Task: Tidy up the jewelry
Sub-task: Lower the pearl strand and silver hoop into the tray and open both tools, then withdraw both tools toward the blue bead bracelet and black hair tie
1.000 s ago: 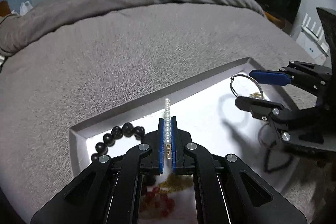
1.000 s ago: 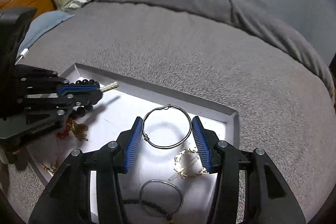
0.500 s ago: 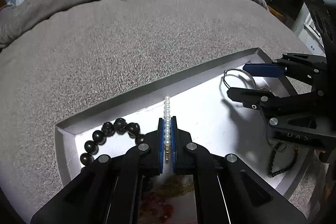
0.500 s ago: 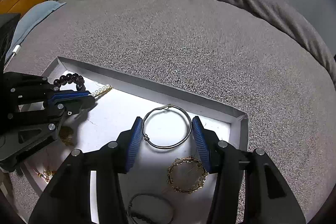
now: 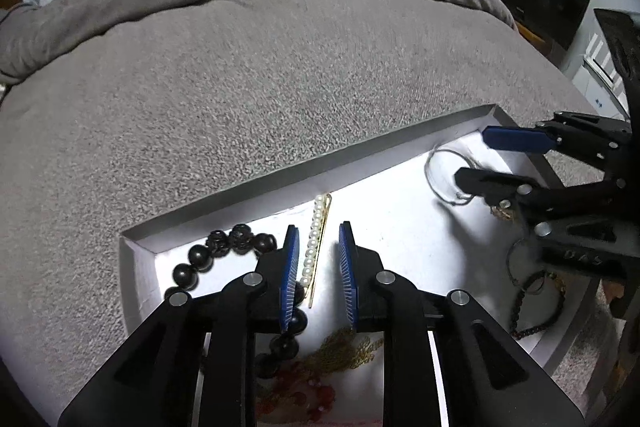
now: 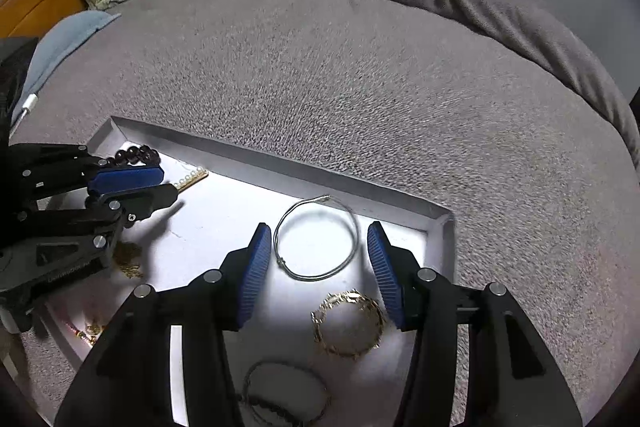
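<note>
Both grippers hang over the white tray (image 6: 280,171) with fingers spread: left gripper (image 5: 319,259) around the pearl clip (image 5: 316,247), right gripper (image 6: 320,267) around the wire hoop (image 6: 316,239).

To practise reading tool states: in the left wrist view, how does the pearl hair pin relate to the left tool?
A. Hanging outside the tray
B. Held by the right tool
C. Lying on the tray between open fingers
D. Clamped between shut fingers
C: the pearl hair pin lies flat on the tray, and the left tool stands open around it.

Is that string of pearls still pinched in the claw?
No, released. The left gripper is open, and the pearl hairpin lies flat in the tray between its fingers.
</note>
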